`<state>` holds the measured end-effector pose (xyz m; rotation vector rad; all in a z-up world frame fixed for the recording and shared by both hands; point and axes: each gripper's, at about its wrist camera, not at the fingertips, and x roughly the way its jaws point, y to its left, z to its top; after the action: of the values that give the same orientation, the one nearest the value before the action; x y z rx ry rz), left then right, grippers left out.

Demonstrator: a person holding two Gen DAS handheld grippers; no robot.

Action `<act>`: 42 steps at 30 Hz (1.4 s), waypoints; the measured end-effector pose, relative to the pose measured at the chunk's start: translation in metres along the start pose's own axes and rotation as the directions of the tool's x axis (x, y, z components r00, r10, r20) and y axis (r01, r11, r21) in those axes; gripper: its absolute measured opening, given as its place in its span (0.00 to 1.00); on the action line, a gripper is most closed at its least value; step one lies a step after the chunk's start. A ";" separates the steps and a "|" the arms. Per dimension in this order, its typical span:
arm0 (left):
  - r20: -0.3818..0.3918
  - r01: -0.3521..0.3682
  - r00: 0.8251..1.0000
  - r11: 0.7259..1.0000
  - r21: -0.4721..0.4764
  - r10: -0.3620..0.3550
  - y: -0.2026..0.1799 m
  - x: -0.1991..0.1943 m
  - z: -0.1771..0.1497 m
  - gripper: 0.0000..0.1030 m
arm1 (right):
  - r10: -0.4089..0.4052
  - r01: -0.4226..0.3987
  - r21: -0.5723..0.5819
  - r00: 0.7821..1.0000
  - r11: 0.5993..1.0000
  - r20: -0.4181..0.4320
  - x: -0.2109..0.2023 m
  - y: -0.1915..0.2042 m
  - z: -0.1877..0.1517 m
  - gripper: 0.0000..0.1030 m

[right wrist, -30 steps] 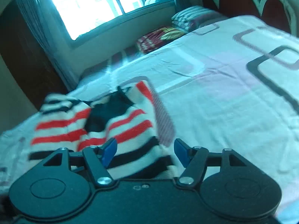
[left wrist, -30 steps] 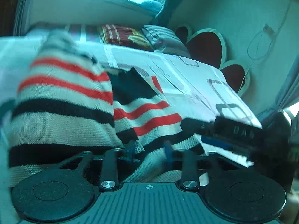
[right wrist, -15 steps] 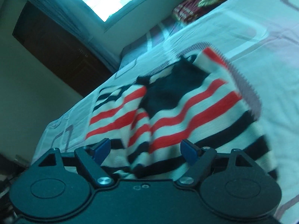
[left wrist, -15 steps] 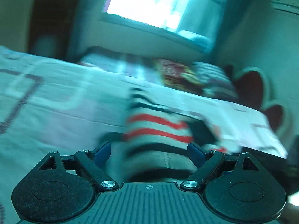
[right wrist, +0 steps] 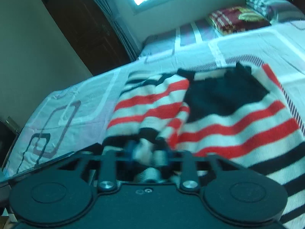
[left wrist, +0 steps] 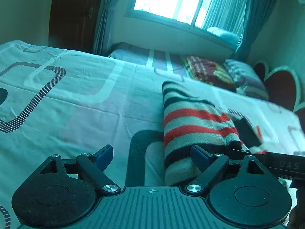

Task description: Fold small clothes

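A striped knit sweater [right wrist: 228, 118], red, black and cream, lies on the bed sheet [left wrist: 76, 99], its left side folded over the body. In the left wrist view the sweater [left wrist: 192, 122] lies right of centre. My left gripper [left wrist: 152, 157] is open and empty, low over the sheet, its right fingertip next to the sweater's edge. My right gripper [right wrist: 149, 150] is shut on the sweater's near hem, with cloth bunched between the pads. The right gripper's body [left wrist: 282, 165] shows at the right edge of the left wrist view.
Folded blankets and pillows [left wrist: 209, 70] lie at the far side of the bed below the window [left wrist: 183, 2]. A heart-shaped headboard [left wrist: 280, 85] stands at the right. A dark wooden door [right wrist: 85, 24] is at the left, with curtains beside it.
My left gripper let go of the sweater, opened and swung left over the sheet. My right gripper moved onto the near hem and shut on it.
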<state>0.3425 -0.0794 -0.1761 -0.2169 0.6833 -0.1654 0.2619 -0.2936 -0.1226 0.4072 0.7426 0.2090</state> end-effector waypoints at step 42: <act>-0.106 0.229 0.972 0.942 0.246 -0.209 -0.112 0.018 -0.022 1.00 | -0.336 0.317 0.151 0.934 0.936 0.122 -0.111 -0.116 -0.027 0.31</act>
<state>0.3328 -0.1951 -0.1755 -0.0370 0.7072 -0.4758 0.1682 -0.4265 -0.1228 0.4103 0.6699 -0.1833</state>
